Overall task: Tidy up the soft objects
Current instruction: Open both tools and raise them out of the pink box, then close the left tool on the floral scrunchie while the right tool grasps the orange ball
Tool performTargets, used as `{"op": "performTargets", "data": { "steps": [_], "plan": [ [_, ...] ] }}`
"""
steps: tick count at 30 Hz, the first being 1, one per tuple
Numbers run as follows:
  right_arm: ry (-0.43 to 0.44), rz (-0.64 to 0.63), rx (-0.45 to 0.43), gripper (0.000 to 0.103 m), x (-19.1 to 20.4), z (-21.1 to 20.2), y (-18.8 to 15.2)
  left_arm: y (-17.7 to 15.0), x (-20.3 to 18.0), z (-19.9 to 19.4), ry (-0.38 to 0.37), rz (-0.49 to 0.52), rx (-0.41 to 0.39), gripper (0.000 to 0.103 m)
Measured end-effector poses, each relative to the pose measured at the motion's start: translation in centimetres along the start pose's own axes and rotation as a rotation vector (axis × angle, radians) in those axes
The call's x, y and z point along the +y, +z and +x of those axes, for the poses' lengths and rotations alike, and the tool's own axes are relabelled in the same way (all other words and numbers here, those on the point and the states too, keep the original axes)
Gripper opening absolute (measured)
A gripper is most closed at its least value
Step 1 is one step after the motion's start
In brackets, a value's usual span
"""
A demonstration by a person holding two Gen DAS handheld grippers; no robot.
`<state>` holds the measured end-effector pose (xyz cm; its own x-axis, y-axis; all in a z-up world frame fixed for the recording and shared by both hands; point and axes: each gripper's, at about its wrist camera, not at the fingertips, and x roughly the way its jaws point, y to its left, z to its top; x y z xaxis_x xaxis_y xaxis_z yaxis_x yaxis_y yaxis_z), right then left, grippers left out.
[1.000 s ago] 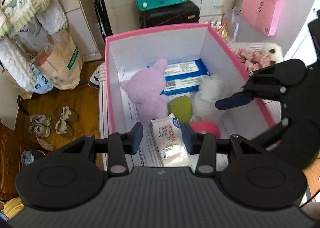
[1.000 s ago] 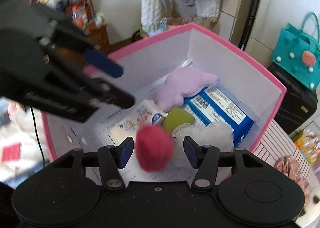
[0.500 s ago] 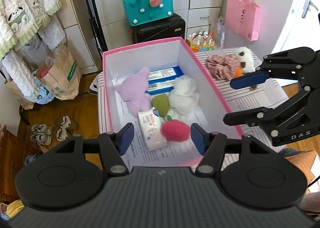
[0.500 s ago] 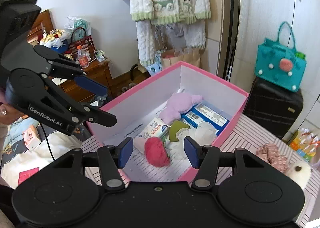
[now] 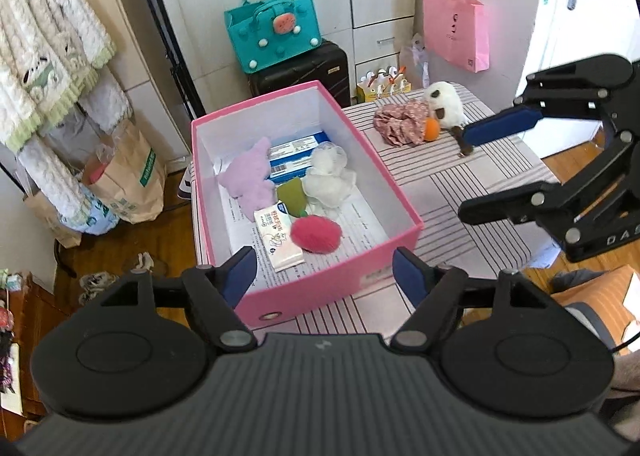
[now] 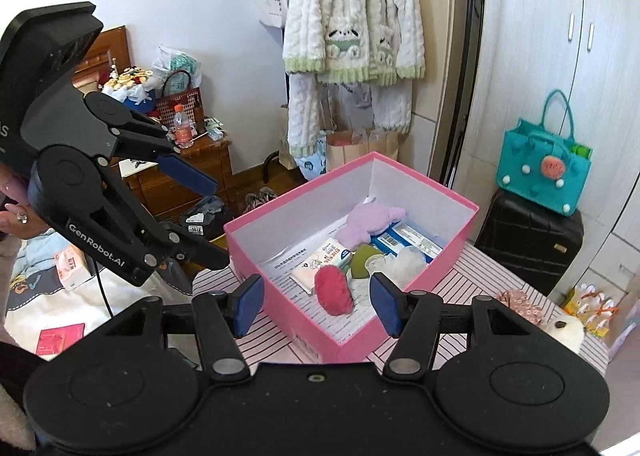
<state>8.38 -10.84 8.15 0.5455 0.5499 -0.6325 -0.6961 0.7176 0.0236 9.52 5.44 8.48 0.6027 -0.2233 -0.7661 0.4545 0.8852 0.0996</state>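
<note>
Striped worktop carries everything: both left tongs and right tongs hang apart, empty. Nearest, the pink box holds the red pompom; farther off wait the floral scrunchie and white plush. Better approach the scrunchie low, pinching its bunched middle.

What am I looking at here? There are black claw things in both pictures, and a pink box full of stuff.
These are two hand-held grippers, each with a camera looking along its fingers. One picture comes from the left gripper, the other from the right gripper; each also sees the other. Both are open and hold nothing. The pink box on the striped table holds a red pompom, a purple plush and tissue packs. A white plush and floral scrunchie lie outside.
</note>
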Motion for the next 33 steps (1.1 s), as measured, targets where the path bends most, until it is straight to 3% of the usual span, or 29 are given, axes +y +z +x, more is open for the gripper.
{"op": "performTargets", "data": {
  "steps": [10, 15, 19, 33],
  "plan": [
    [-0.014, -0.014, -0.026, 0.07, 1.5, -3.8, -2.7, -1.8, -4.3, -1.6, -0.007, 0.084, -0.051, 0.087],
    [-0.045, -0.004, -0.035, 0.072, 1.4, -5.2, -4.7, -2.4, -6.4, -1.4, -0.06, 0.113, -0.054, 0.087],
    [-0.055, 0.029, -0.045, 0.074, 0.7, -5.9, -6.3, -3.0, -7.7, -1.0, -0.071, 0.124, -0.094, 0.094],
    [-0.171, 0.141, -0.101, 0.076, -3.6, -6.4, -13.4, -1.1, -11.5, 3.0, -0.17, 0.107, -0.174, 0.095]
  ]
}}
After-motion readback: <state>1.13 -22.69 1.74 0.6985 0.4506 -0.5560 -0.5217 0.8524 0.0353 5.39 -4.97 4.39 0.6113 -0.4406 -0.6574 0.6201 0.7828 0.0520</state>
